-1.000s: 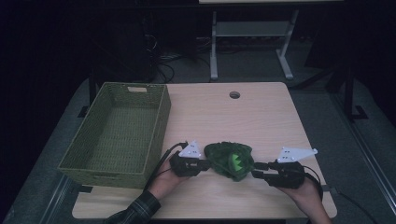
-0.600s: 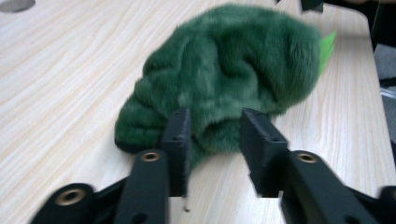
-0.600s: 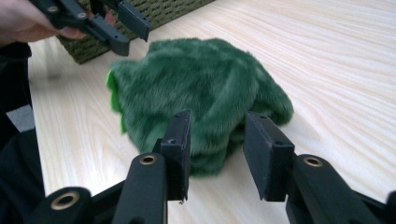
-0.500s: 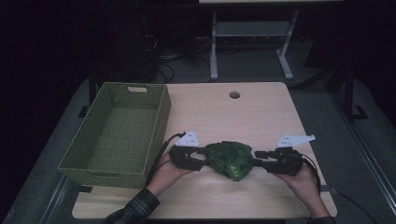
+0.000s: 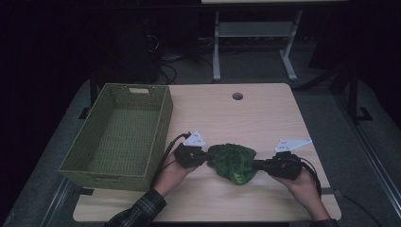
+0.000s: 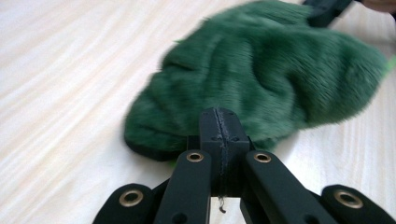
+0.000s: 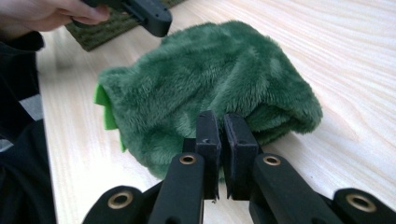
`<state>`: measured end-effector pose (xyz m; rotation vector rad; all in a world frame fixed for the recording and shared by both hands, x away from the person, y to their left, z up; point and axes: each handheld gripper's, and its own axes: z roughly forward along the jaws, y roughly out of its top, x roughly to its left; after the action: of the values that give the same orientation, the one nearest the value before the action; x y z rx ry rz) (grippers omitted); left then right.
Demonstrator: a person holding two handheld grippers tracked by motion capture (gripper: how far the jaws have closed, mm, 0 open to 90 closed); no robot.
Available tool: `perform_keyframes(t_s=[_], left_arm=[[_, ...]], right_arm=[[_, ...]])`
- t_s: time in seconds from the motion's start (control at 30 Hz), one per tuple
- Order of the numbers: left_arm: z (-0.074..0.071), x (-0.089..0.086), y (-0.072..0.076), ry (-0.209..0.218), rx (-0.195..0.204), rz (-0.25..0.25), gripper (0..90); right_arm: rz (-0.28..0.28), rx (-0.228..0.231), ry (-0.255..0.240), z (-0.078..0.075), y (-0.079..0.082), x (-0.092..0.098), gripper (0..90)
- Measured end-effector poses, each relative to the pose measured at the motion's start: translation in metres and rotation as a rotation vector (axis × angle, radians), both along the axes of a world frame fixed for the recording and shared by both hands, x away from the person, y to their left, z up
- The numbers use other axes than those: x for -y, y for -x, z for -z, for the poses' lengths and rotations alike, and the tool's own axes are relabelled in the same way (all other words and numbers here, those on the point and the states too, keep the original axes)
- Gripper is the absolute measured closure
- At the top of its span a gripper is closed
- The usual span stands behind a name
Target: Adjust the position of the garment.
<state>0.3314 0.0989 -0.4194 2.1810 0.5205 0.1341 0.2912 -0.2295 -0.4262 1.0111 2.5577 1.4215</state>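
Note:
A dark green plush toy (image 5: 231, 162) with light-green felt bits (image 7: 105, 110) lies at the front middle of the wooden table (image 5: 246, 118), stretched between both grippers. My left gripper (image 5: 204, 156) is shut on the toy's left edge; in the left gripper view its jaws (image 6: 219, 122) press flat together at the fur (image 6: 261, 74). My right gripper (image 5: 257, 165) is shut on the toy's right edge, its jaws (image 7: 222, 129) pinching the fur (image 7: 205, 79) with a thin slit between them. The right gripper (image 6: 327, 8) pokes in beyond the toy in the left gripper view.
An empty green woven basket (image 5: 118, 137) stands at the table's left side, close to my left hand (image 5: 172, 175). A cable hole (image 5: 237, 96) sits near the far edge. Metal stand legs (image 5: 255, 42) are on the dark floor beyond the table.
Both grippers drew a little away from the table's front edge over the first half second and then held. The toy stayed between them and settled slightly lower.

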Motion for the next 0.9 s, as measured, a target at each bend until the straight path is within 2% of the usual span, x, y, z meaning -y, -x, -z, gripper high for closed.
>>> perform_keyframes(t_s=[0.07, 0.1, 0.13, 0.17, 0.23, 0.3, 0.37, 0.43, 0.5, 0.53, 0.57, 0.6, 0.77, 0.8, 0.9], left_arm=[[0.000, -0.002, 0.001, 0.014, 0.002, -0.002, 89.8], [0.001, -0.002, 0.002, 0.023, 0.008, -0.002, 81.9], [0.002, -0.001, 0.002, 0.023, 0.001, 0.000, 67.7], [0.003, 0.001, 0.004, 0.028, -0.005, 0.010, 62.5], [0.004, 0.005, 0.006, 0.020, 0.013, 0.016, 52.8], [0.007, 0.010, 0.005, 0.013, 0.005, 0.025, 47.8], [0.012, 0.016, 0.003, -0.020, 0.000, 0.021, 45.1], [0.019, 0.021, 0.001, -0.047, -0.005, 0.028, 49.1], [0.023, 0.023, -0.001, -0.065, -0.006, 0.041, 64.4], [0.022, 0.023, -0.002, -0.062, -0.004, 0.042, 75.1], [0.021, 0.023, -0.002, -0.056, -0.010, 0.034, 81.6], [0.019, 0.022, -0.003, -0.056, -0.012, 0.038, 83.8], [0.004, 0.003, -0.003, 0.002, -0.032, 0.028, 84.5], [0.003, 0.001, -0.004, -0.002, -0.038, 0.020, 84.6], [0.011, -0.001, -0.008, -0.055, -0.079, 0.009, 84.6]], right_arm=[[0.001, 0.005, -0.005, -0.001, 0.001, 0.000, 85.6], [0.002, 0.006, -0.003, -0.001, 0.001, 0.000, 85.6], [0.000, 0.004, -0.001, -0.001, 0.001, 0.000, 85.6], [0.000, 0.006, 0.003, 0.000, 0.000, -0.001, 85.6], [0.000, 0.005, 0.007, 0.001, -0.001, -0.001, 85.6], [-0.001, 0.007, 0.010, 0.001, -0.001, -0.002, 85.6], [-0.003, 0.008, 0.010, 0.001, -0.001, -0.002, 85.7], [-0.002, 0.005, 0.009, 0.002, -0.001, -0.003, 85.6], [-0.004, 0.002, 0.013, 0.002, -0.001, -0.004, 85.7], [-0.007, 0.004, 0.015, 0.003, -0.001, -0.004, 85.7], [-0.009, 0.003, 0.017, 0.003, -0.001, -0.004, 85.8], [-0.009, 0.002, 0.017, 0.002, -0.001, -0.004, 86.0], [-0.012, 0.001, 0.020, 0.001, 0.003, -0.001, 86.7], [-0.015, -0.002, 0.013, 0.002, 0.004, -0.001, 86.7], [-0.025, -0.022, 0.028, 0.009, 0.006, -0.004, 86.9]])
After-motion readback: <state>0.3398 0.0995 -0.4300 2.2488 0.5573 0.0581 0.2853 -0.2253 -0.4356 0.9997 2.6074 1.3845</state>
